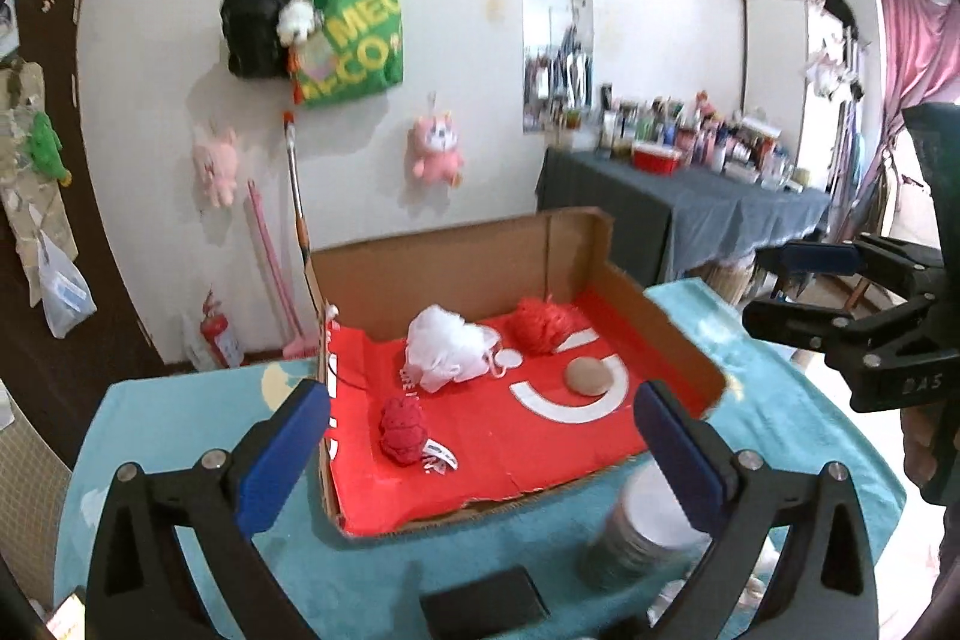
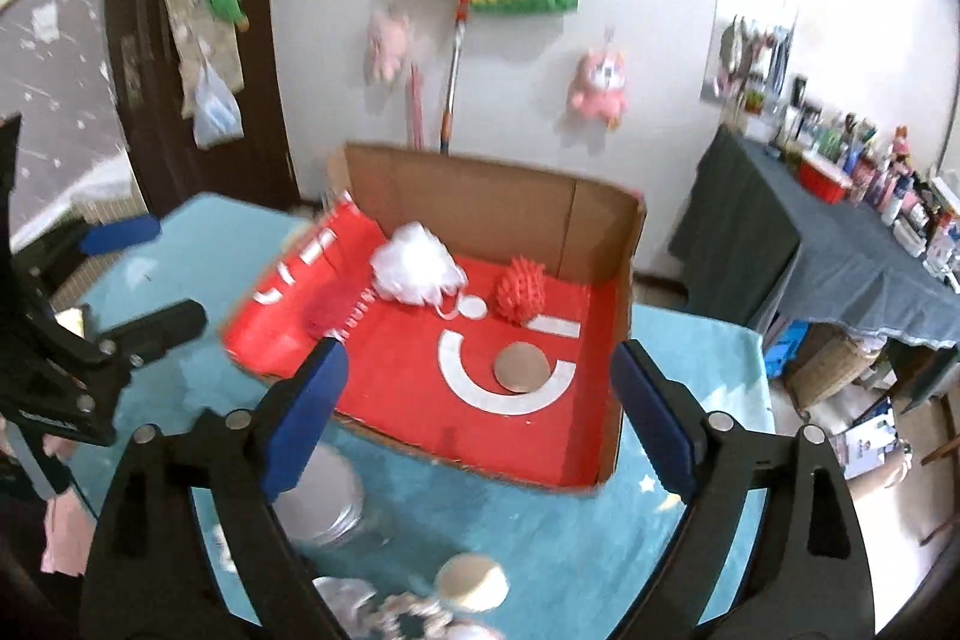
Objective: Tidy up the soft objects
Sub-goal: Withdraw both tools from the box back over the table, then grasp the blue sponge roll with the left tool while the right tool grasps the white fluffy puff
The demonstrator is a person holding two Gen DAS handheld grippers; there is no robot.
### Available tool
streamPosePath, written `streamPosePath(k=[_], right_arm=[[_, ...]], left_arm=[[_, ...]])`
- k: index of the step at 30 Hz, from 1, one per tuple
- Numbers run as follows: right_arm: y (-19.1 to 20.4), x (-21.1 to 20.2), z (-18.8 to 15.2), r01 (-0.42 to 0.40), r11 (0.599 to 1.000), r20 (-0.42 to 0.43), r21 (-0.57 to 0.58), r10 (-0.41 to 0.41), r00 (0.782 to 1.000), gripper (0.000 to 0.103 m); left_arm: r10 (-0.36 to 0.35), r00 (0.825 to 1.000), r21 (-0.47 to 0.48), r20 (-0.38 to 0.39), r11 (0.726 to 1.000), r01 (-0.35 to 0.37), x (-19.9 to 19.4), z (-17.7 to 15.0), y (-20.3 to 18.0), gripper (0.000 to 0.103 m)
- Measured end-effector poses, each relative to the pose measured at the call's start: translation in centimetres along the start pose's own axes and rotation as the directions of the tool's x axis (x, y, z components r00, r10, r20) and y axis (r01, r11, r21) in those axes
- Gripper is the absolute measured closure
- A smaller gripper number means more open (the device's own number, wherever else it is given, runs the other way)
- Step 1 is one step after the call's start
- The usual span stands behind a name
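A cardboard box with a red lining [image 1: 543, 274] [image 2: 624, 280] stands on the teal-covered table. Inside lie a white mesh bath pouf [image 1: 447, 349] [image 2: 414, 271], a red spiky pouf [image 1: 543, 325] [image 2: 519, 298], a small dark red knitted piece [image 1: 403, 430] [image 2: 324, 313] and a tan round sponge [image 1: 588, 376] [image 2: 521, 369]. My left gripper [image 1: 480, 436] is open and empty in front of the box. My right gripper [image 2: 480, 418] is open and empty, also in front of the box. The right gripper also shows at the right edge of the left wrist view [image 1: 840, 304].
A glass jar with a white lid [image 1: 642, 526] [image 2: 327, 496] stands near the box's front edge. A black flat object [image 1: 483, 604] lies at the table's front. A tan round sponge [image 2: 471, 583] and a pale scrunchie [image 2: 408, 616] lie nearby. A cluttered side table [image 1: 690, 196] stands at right.
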State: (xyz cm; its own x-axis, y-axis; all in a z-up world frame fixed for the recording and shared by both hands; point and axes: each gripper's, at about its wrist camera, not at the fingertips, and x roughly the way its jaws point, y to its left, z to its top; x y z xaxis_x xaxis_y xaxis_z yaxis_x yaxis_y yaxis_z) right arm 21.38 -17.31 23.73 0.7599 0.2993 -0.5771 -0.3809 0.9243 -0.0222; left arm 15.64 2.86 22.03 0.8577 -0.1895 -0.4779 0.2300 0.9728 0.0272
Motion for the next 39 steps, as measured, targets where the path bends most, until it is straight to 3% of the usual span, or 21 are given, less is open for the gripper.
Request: streamPosePath(k=[8, 12, 18, 26, 39], right_arm=[[2.4, -8.6, -4.6, 0.010, 1.000, 0.180, 0.029, -0.015, 0.984, 0.006], [3.8, -10.6, -7.6, 0.027, 0.999, 0.214, 0.029, -0.033, 0.976, 0.005], [4.8, -11.0, -12.2, 0.080, 0.995, 0.226, 0.066, -0.093, 0.970, 0.005], [4.9, -8.6, -17.6, 0.122, 0.985, 0.175, 0.126, -0.143, 0.974, 0.005], [4.5, -3.8, -22.3, 0.129, 0.978, 0.042, 0.164, -0.138, 0.990, 0.005]], left_arm=[[0.002, 0.991, -0.021, 0.136, 1.000, 0.001, -6.5, -3.8, -2.3, 0.000], [0.028, 0.983, -0.031, 0.180, 0.999, -0.023, -8.5, -6.4, -3.4, 0.000], [0.041, 0.983, -0.071, 0.181, 0.997, -0.028, -9.4, -10.0, -4.1, 0.000], [0.012, 0.994, -0.133, 0.111, 0.991, 0.003, -7.3, -14.4, -4.2, 0.000], [0.036, 0.998, -0.150, -0.043, 0.988, -0.042, -2.9, -19.0, -4.2, 0.000]])
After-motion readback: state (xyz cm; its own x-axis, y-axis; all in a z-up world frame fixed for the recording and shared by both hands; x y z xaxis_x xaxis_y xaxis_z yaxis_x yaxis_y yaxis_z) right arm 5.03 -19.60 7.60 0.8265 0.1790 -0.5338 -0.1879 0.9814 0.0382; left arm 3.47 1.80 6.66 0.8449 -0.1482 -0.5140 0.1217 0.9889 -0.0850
